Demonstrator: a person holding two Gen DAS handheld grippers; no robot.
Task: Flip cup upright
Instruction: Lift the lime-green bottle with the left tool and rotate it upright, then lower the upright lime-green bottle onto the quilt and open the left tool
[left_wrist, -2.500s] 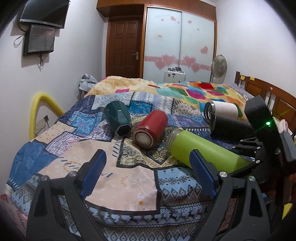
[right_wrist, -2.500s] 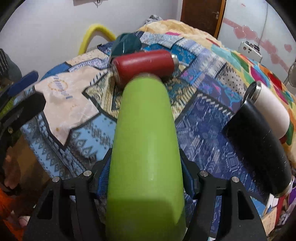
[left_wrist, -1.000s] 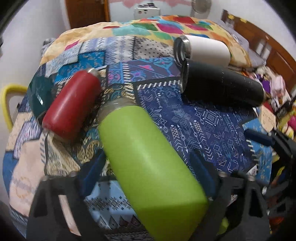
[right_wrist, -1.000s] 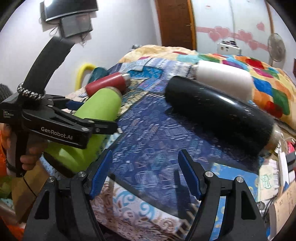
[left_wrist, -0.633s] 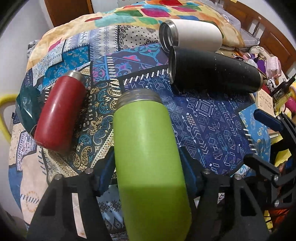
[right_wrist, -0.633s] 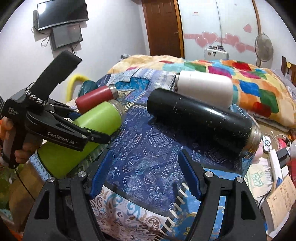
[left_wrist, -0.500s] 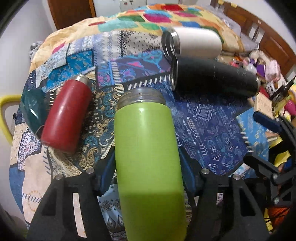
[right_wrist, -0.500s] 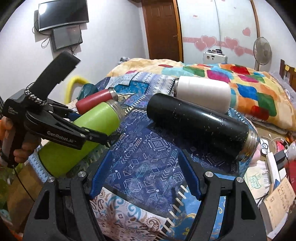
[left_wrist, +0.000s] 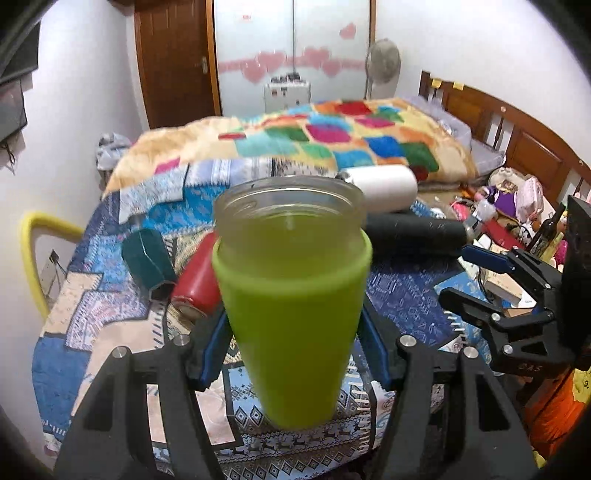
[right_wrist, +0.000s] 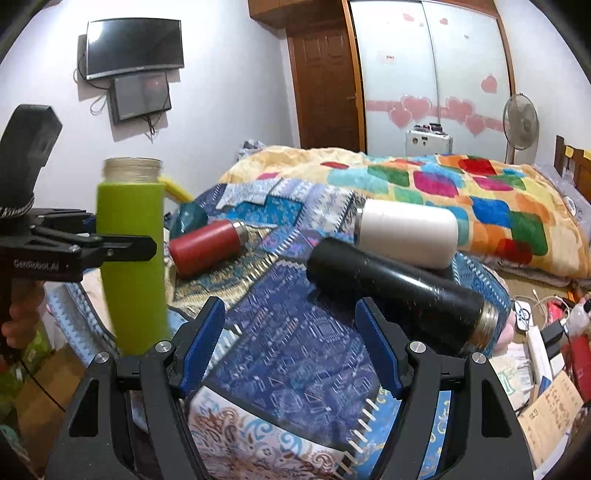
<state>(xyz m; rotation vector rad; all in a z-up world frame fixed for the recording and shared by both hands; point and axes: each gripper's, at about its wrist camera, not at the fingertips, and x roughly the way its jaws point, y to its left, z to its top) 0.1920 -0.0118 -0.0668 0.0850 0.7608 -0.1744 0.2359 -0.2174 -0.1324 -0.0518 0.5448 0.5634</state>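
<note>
The lime-green cup (left_wrist: 291, 310) stands upright with its clear threaded mouth up, near the front edge of the bed. My left gripper (left_wrist: 291, 332) is shut on its body. In the right wrist view the green cup (right_wrist: 131, 258) shows at the left, held by the left gripper (right_wrist: 110, 247). My right gripper (right_wrist: 288, 343) is open and empty, low over the blue patterned cloth, to the right of the cup. It also shows at the right of the left wrist view (left_wrist: 476, 280).
Lying on the patchwork cloth (right_wrist: 295, 332): a red flask (right_wrist: 207, 251), a dark teal cup (left_wrist: 147, 262), a black flask (right_wrist: 399, 291) and a white flask (right_wrist: 406, 232). A yellow bar (left_wrist: 29, 251) stands at the left. Clutter lies on the floor at the right.
The left gripper has tipped the green cup from lying on its side to upright, mouth up. The right gripper stays open and has hardly moved.
</note>
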